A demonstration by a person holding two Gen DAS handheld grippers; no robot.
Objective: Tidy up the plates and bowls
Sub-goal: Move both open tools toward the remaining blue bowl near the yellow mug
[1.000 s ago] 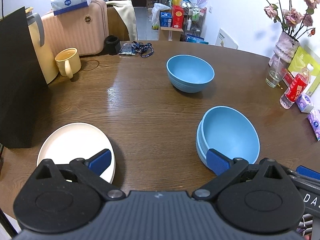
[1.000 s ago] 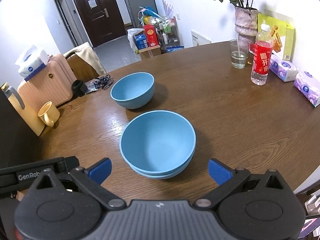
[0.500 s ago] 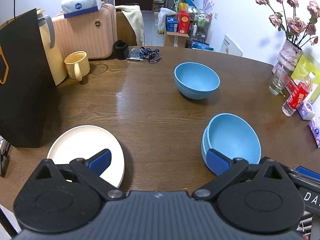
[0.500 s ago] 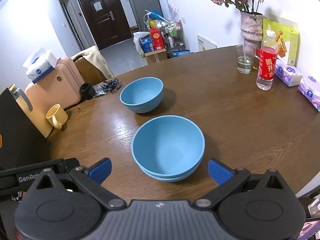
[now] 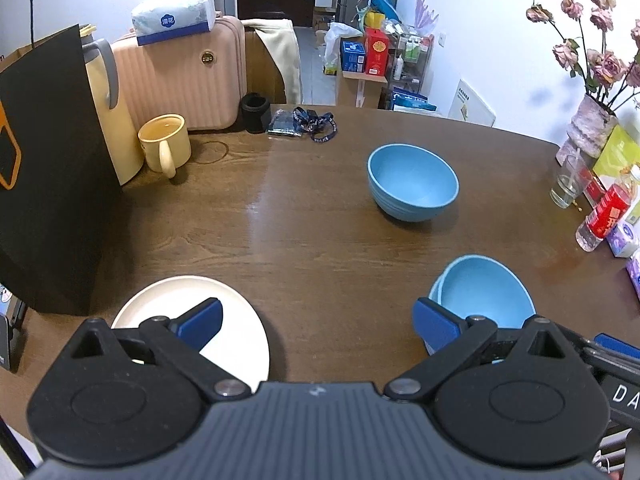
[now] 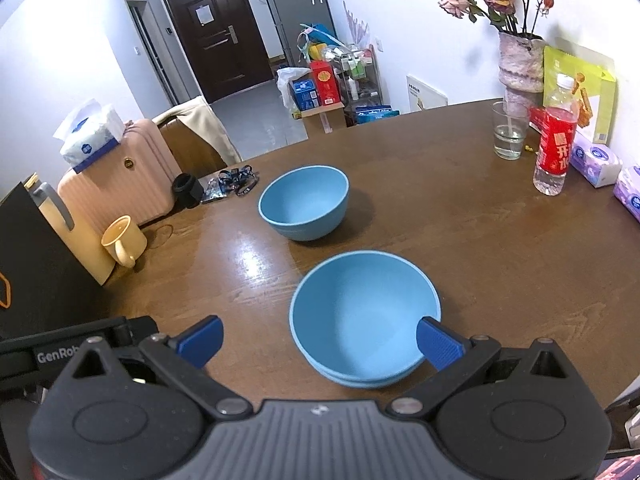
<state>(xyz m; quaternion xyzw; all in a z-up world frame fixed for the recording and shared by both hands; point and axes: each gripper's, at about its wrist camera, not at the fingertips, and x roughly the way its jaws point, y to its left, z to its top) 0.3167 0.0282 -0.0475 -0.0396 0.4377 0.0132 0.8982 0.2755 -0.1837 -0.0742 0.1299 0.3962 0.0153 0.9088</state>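
1. A round, dark wooden worktop (image 5: 320, 232).
2. At its left edge, a black paper bag (image 5: 48, 176) stands beside a cream thermos jug (image 5: 108, 108) and a yellow mug (image 5: 165, 145).
3. Behind them, a pink suitcase (image 5: 180, 76) carries a tissue pack (image 5: 174, 14).
4. On the right, a vase of dried roses (image 6: 518, 60), a drinking glass (image 6: 509, 131) and a red-labelled bottle (image 6: 554, 148).

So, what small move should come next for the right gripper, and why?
Probably move the right gripper forward toward the far bowl. That bowl stands alone on the table, while the near stack already holds two nested bowls. The jaws are open and hold nothing, so they are free to take its rim and bring it to the stack.
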